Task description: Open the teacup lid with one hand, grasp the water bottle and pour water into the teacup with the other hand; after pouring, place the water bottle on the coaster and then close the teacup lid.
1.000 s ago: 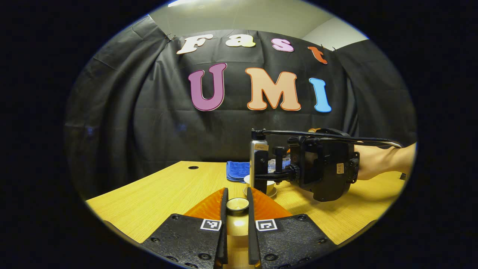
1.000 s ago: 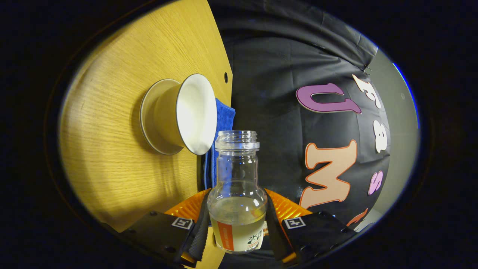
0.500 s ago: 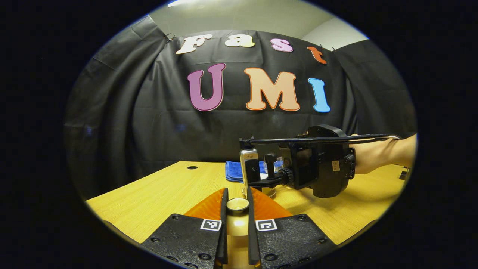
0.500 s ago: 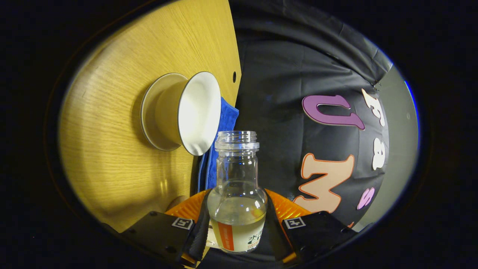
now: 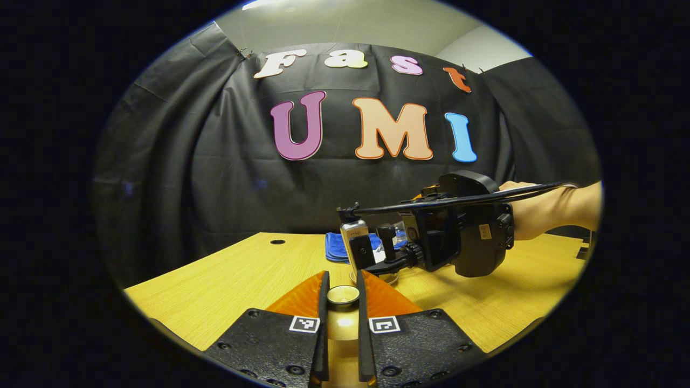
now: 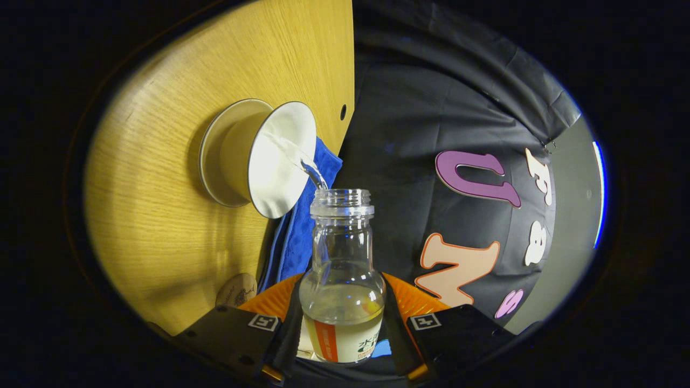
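From the left gripper view, the left claw (image 5: 340,323) pinches the teacup lid (image 5: 343,295) just short of the teacup (image 5: 377,277) on the counter (image 5: 232,280). From the right gripper view, the right claw (image 6: 340,328) clamps the tipped water bottle (image 6: 342,280), a thin stream (image 6: 308,168) reaching the teacup; tilting further risks splashing the blue cloth (image 6: 302,226) beside it.

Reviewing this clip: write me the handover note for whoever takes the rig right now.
Left gripper: jaws shut on the teacup lid, held low over the table.
Right gripper: jaws shut on the water bottle, tipped toward the teacup; a thin stream runs from its mouth into the cup.
Done: lid off, pouring under way.
Left: finish pouring, set the bottle on the coaster, put the lid on.
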Motion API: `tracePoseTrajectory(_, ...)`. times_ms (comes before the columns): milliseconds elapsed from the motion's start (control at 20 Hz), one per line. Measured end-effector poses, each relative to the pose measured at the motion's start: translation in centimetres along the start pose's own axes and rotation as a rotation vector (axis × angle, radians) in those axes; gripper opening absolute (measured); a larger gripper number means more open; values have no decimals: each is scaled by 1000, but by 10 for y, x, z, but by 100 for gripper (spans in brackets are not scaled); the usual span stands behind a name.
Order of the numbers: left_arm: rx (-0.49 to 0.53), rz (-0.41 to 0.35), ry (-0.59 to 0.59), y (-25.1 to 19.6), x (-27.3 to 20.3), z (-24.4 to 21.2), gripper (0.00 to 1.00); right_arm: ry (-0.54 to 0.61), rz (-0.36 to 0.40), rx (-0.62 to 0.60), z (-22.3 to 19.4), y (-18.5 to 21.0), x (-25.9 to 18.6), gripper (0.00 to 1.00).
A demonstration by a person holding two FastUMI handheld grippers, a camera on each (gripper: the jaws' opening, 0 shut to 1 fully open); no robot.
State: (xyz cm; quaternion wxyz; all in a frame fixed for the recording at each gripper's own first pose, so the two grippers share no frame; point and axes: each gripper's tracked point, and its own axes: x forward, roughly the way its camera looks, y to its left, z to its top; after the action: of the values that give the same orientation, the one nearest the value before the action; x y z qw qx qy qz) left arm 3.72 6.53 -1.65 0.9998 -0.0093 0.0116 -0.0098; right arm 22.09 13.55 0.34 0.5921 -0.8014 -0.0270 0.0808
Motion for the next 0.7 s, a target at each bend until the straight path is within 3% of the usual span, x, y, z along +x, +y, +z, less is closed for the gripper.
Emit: tracePoseTrajectory(700, 0, 1, -1, 0, 0, 0, 18, -15, -47, -250, 3, -13, 1, 72)
